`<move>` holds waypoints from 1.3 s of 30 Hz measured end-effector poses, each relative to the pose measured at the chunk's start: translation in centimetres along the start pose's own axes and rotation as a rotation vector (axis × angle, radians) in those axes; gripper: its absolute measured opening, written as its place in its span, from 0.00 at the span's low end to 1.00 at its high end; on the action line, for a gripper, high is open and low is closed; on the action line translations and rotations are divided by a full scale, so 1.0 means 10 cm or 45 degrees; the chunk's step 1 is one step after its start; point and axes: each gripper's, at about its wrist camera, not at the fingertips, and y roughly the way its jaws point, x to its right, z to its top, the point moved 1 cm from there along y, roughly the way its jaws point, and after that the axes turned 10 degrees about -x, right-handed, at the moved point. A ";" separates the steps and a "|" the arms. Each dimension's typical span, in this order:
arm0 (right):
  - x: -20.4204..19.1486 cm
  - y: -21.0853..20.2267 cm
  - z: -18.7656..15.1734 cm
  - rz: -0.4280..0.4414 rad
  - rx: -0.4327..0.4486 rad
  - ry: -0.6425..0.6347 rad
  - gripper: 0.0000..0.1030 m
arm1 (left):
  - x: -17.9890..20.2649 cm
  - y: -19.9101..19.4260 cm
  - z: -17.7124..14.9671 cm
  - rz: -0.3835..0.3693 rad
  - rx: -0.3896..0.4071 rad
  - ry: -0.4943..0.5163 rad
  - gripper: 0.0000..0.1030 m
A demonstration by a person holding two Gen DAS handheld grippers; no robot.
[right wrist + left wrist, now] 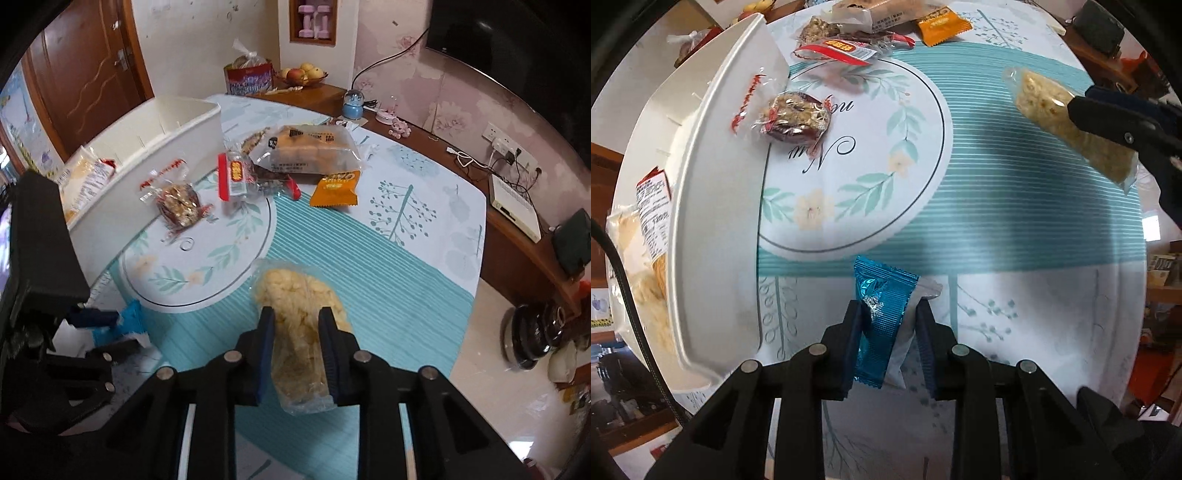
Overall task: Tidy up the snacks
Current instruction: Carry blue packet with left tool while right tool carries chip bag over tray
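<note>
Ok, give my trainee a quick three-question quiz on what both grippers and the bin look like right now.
1. True or false: the left gripper has its fingers around a blue foil packet.
2. What does the right gripper hold: A) orange packet, B) clear bag of pale yellow puffed snack, C) apple?
3. Fill in: the white bin already contains a ____ with a printed label.

Key: 1 true; 2 B; 3 snack bag, lying inside the bin.
</note>
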 end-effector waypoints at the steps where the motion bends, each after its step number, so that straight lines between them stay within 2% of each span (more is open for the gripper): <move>1: -0.01 -0.03 -0.02 0.009 0.006 0.010 0.23 | -0.02 -0.03 -0.03 -0.015 0.003 -0.003 0.26; 8: -0.16 -0.25 -0.08 0.061 0.066 0.035 0.23 | -0.33 -0.26 -0.28 -0.097 0.032 -0.034 0.26; 13: -0.31 -0.42 -0.05 0.089 0.129 0.027 0.23 | -0.49 -0.45 -0.27 -0.135 0.081 -0.049 0.26; 18: -0.46 -0.63 0.00 0.106 0.192 0.022 0.23 | -0.42 -0.81 -0.30 -0.188 0.141 -0.045 0.26; 24: -0.68 -0.85 0.08 0.114 0.268 0.020 0.23 | -0.64 -1.15 -0.33 -0.241 0.222 -0.028 0.26; 32: -1.07 -1.12 0.25 0.122 0.345 0.002 0.23 | -1.01 -1.47 -0.41 -0.240 0.315 0.001 0.26; 39: -1.43 -1.24 0.40 0.119 0.408 0.008 0.23 | -1.40 -1.68 -0.44 -0.195 0.378 0.028 0.26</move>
